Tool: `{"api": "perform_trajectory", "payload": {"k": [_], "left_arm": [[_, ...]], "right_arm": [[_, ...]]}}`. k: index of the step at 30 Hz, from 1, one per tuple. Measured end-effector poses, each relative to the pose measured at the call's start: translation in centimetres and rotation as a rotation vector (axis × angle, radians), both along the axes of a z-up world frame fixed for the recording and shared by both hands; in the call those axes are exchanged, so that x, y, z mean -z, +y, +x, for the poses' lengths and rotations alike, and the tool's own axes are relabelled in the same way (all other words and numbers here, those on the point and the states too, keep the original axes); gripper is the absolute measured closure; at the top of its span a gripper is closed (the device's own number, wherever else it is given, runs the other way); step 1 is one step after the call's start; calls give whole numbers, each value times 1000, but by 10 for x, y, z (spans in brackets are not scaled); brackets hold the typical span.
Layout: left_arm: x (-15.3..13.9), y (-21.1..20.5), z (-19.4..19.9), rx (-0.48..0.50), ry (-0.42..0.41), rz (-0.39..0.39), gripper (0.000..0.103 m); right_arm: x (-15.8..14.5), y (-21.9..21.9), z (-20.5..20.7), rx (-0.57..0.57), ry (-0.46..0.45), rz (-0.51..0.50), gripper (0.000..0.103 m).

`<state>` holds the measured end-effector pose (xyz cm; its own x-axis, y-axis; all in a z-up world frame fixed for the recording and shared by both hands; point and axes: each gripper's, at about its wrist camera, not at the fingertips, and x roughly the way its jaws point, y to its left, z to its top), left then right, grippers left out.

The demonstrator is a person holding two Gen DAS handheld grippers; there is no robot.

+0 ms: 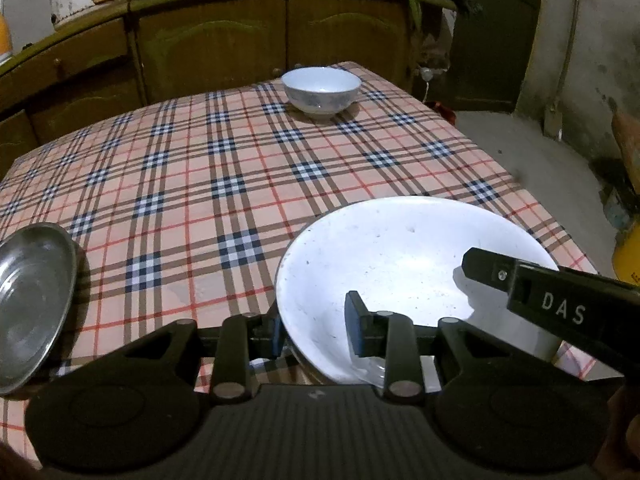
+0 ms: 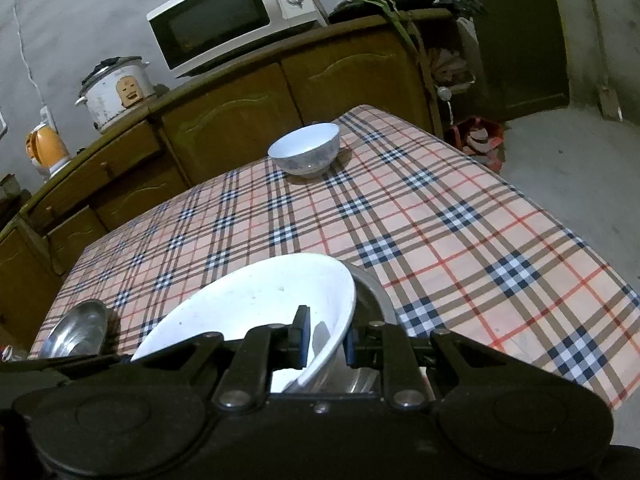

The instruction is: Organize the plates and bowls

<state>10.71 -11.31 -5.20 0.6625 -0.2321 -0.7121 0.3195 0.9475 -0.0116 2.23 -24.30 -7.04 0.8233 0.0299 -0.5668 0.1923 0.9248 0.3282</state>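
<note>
My left gripper [image 1: 318, 330] pinches the near-left rim of the white plate [image 1: 400, 264], one finger under the rim and one inside the dish, jaws narrow on it. My right gripper [image 2: 326, 338] clamps the same plate [image 2: 256, 300] at its right rim, one pad inside and one outside, also narrow; its finger shows in the left view, reaching in from the right over the plate's basin. Both grippers slant downward toward the table [image 1: 200, 168], the left one more steeply, and the right one is rolled so its view leans. The plate sits low over the near right part of the checked cloth, tipped in the right view with its right rim higher, its open face upward. Under that right rim I see the edge of a steel dish [image 2: 370, 286]; I cannot tell whether the plate touches it. A steel plate [image 1: 34, 300] lies at the near left edge, well apart from the white one. A white bowl [image 1: 321, 94] stands upright at the far side, alone. I count one white plate, one bowl and two steel pieces. Beyond the table stand a cabinet [image 2: 224, 120], a microwave [image 2: 224, 16] and a rice cooker [image 2: 116, 92].
</note>
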Motion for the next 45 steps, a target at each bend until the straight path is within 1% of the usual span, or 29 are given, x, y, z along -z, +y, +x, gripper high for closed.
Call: {"api": "perform_trajectory", "payload": {"k": [3, 13, 17, 23, 31, 35, 41, 45], "left_arm": [[2, 0, 2, 3, 8, -2, 72], [4, 0, 6, 15, -6, 2, 72], [5, -2, 9, 18, -19, 14, 72], [8, -3, 11, 47, -12, 1, 72], [5, 5, 14, 24, -21, -15, 72], [4, 9, 13, 13, -25, -9, 72], [0, 21, 11, -13, -27, -26, 72], [-4, 28, 9, -28, -33, -40, 72]], "right_arm": [[3, -1, 1, 1, 2, 8, 81], [9, -7, 2, 9, 4, 66, 81], [11, -8, 3, 24, 10, 67, 81], [14, -10, 3, 35, 6, 71, 81], [14, -6, 5, 30, 3, 29, 82], [11, 0, 7, 21, 10, -30, 81], [6, -2, 5, 48, 11, -70, 71], [-1, -5, 1, 73, -8, -87, 71]]}}
